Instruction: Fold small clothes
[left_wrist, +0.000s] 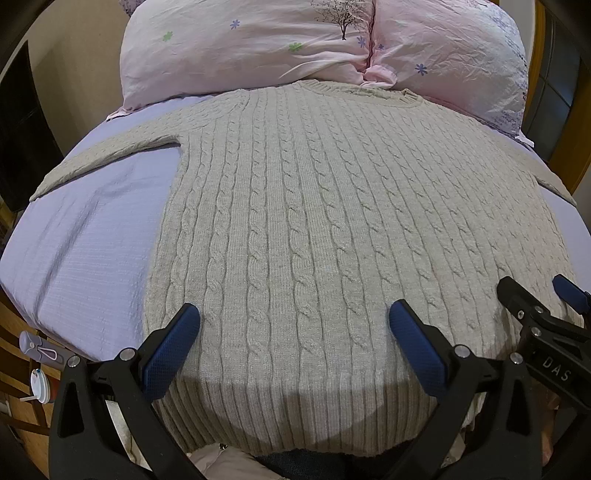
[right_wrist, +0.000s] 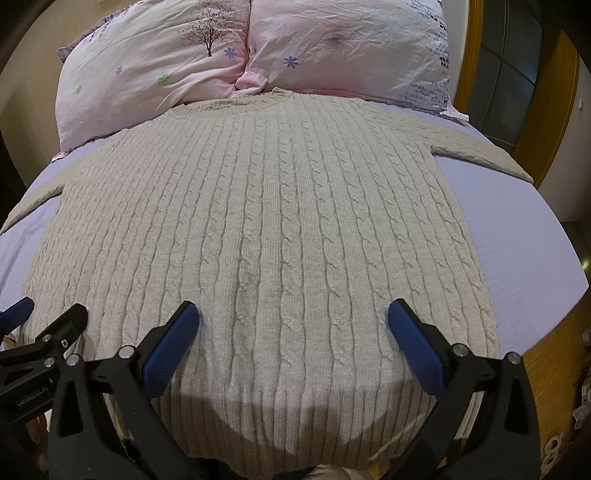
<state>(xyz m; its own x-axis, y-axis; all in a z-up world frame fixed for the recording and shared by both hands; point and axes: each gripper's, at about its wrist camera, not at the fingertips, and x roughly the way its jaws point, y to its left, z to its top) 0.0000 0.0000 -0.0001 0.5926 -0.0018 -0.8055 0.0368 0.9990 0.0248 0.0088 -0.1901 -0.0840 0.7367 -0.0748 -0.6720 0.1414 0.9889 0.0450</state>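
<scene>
A grey cable-knit sweater (left_wrist: 295, 206) lies face up and flat on a lavender-sheeted bed (left_wrist: 92, 236), collar (right_wrist: 236, 101) toward the head of the bed and ribbed hem (left_wrist: 295, 413) nearest the cameras, apparently at the bed's near edge; both sleeves are spread outward, the left sleeve (left_wrist: 107, 155) angling across the sheet and the right sleeve (right_wrist: 484, 155) reaching toward the far side, a layout that seems meant to expose every edge before the first fold; no fold is yet visible, so the task appears to be at its start. The left gripper (left_wrist: 295, 332) hangs above the lower left part of the body, its jaws spread wide and holding nothing; the right gripper (right_wrist: 291, 332) hangs beside it over the lower right part, jaws likewise spread and empty; whether either set of blue pads touches the knit cannot be told. Their side-by-side stance near the hem suggests readiness to seize the lower edge or move outward to the sleeves. Two pink flowered pillows (left_wrist: 258, 44) crowd the collar; a wooden-framed door (right_wrist: 517, 92) stands to the right; small items (left_wrist: 40, 350) sit low at the left.
</scene>
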